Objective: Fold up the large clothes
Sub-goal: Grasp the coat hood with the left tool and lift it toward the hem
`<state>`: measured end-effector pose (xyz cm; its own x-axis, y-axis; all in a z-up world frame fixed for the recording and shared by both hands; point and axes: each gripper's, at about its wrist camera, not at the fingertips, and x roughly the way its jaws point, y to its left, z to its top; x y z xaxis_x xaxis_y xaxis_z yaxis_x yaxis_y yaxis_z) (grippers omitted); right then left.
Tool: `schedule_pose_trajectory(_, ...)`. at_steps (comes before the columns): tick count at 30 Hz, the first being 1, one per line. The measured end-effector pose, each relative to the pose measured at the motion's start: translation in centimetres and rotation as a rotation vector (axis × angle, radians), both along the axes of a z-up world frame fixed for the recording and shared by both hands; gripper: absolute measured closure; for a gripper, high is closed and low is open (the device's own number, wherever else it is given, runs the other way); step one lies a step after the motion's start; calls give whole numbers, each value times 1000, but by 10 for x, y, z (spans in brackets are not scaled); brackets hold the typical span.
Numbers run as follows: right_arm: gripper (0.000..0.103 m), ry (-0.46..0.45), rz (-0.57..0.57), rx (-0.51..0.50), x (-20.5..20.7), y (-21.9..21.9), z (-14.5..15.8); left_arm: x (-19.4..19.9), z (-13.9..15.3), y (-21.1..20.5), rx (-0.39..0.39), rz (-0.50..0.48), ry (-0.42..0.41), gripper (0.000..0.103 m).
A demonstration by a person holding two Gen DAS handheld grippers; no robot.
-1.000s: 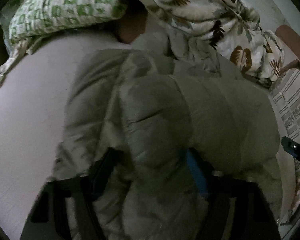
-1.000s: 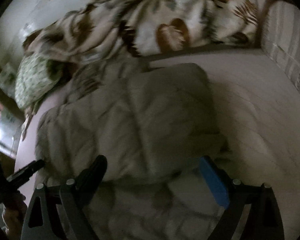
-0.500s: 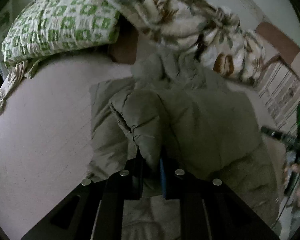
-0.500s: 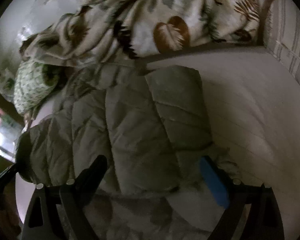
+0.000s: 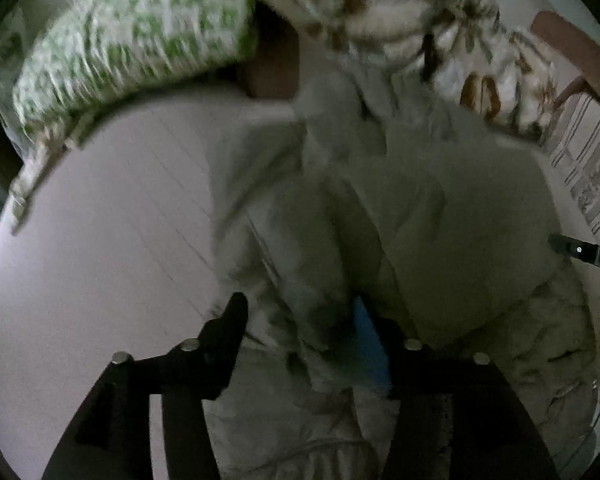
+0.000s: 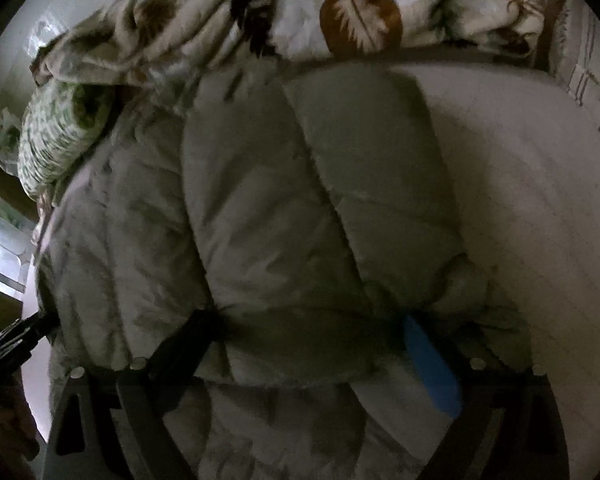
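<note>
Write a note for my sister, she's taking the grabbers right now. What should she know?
Left gripper: open, a ridge of the jacket between its fingers.
Right gripper: open wide, jacket bulging between its fingers.
Jacket lies bunched on the bed, near the pillow and the leafy blanket.
Done: sides look folded inward.
Left: probably fold it over once more and flatten.

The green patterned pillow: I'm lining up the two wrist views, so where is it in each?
Left wrist: green patterned pillow fills the upper left, above the sheet.
Right wrist: it sits at the left edge, beyond the jacket.
Shared landmark: the leaf-print blanket along the top.
</note>
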<state>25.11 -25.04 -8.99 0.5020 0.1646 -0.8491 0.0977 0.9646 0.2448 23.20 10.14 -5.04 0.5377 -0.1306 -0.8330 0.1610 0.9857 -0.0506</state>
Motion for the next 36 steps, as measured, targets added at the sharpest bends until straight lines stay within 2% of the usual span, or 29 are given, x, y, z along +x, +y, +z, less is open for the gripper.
schedule_pose_trajectory(3,5,-61,14,22,1,-1,29,5,28,8,-48,34,-51,29)
schedule_pose_trajectory(7,5,-90,22,24,22,6,56,38,40,0,-82,59,-44,29)
schedule_pose_trajectory(11,5,-86,34,25,58,18,64,79,37,-28,-30,44,-31,29)
schedule_pose_trajectory(16,6,-85,33,32,105,17,55,128,26,-44,-7,44,4,29)
schedule_pose_trajectory(22,6,-19,-26,104,150,-4,21,186,-4,-47,-9,83,65,29)
schedule_pose_trajectory(26,6,36,-1,119,170,-4,-7,206,-35,-54,-11,56,141,29)
schedule_pose_trajectory(28,6,45,16,108,175,-1,-15,208,-46,-61,-27,20,152,30)
schedule_pose_trajectory(30,7,31,35,99,179,5,-19,208,-51,-67,-16,-4,150,40)
schedule_pose_trajectory(31,10,31,46,96,182,8,-20,209,-52,-69,-12,-15,147,45)
schedule_pose_trajectory(33,45,32,72,59,187,19,-22,210,-50,-72,-27,-35,148,74)
schedule_pose_trajectory(34,52,27,73,42,188,22,-20,209,-47,-73,-28,-42,143,81)
schedule_pose_trajectory(35,63,17,74,30,189,24,-17,209,-42,-76,-32,-57,131,87)
schedule_pose_trajectory(36,72,-3,82,26,189,26,-12,208,-37,-77,-24,-59,112,88)
